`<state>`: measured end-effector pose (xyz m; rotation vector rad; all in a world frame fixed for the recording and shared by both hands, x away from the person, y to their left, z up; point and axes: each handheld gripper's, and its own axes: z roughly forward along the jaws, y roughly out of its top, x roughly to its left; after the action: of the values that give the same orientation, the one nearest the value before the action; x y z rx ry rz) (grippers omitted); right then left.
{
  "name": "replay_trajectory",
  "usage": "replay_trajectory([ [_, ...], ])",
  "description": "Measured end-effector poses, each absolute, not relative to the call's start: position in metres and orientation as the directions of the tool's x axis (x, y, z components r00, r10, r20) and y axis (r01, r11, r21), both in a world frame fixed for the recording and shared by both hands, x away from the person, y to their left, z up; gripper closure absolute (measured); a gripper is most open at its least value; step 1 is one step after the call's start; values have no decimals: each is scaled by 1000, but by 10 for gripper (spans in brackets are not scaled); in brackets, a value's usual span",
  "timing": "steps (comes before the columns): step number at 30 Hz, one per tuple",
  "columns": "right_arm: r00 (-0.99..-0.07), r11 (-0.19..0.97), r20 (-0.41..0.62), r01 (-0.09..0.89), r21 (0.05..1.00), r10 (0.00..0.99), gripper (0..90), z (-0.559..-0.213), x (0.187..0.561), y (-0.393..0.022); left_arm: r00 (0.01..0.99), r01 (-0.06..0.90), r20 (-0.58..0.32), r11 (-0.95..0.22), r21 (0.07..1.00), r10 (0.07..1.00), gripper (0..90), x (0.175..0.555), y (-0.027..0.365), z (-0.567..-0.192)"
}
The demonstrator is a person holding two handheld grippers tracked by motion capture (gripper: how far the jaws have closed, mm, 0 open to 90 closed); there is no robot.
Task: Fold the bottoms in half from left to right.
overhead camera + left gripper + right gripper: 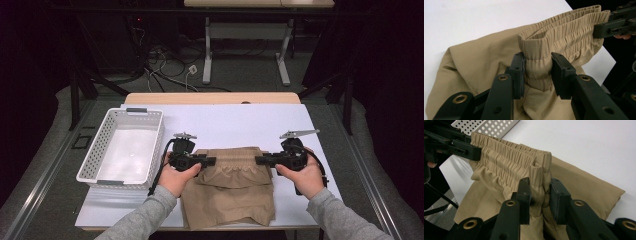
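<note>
A pair of tan shorts (230,187) with an elastic waistband lies on the white table, its waistband end lifted and folded back over the rest. My left gripper (212,161) is shut on the left end of the waistband (537,71), both pads pressing the gathered fabric. The right gripper (258,160) is shut on the waistband's other end (539,187). The band (566,27) hangs stretched between the two grippers above the table. Across the band, the left gripper view shows the right gripper (596,31), and the right gripper view shows the left gripper (480,153).
A white perforated basket (95,155) with nothing in it stands on the table's left side, close to the left hand. The white table top (240,125) stretches behind the shorts. The table's front edge runs just below the shorts' hem.
</note>
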<state>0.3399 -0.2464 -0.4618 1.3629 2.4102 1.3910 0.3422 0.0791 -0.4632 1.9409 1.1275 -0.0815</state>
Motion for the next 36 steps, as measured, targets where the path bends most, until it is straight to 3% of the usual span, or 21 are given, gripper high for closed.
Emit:
replay_trajectory([
  [36, -634, 230, 362, 657, 718, 683, 715, -521, 280, -257, 622, 721, -473, -220, 657, 624, 661, 283, 80, -520],
])
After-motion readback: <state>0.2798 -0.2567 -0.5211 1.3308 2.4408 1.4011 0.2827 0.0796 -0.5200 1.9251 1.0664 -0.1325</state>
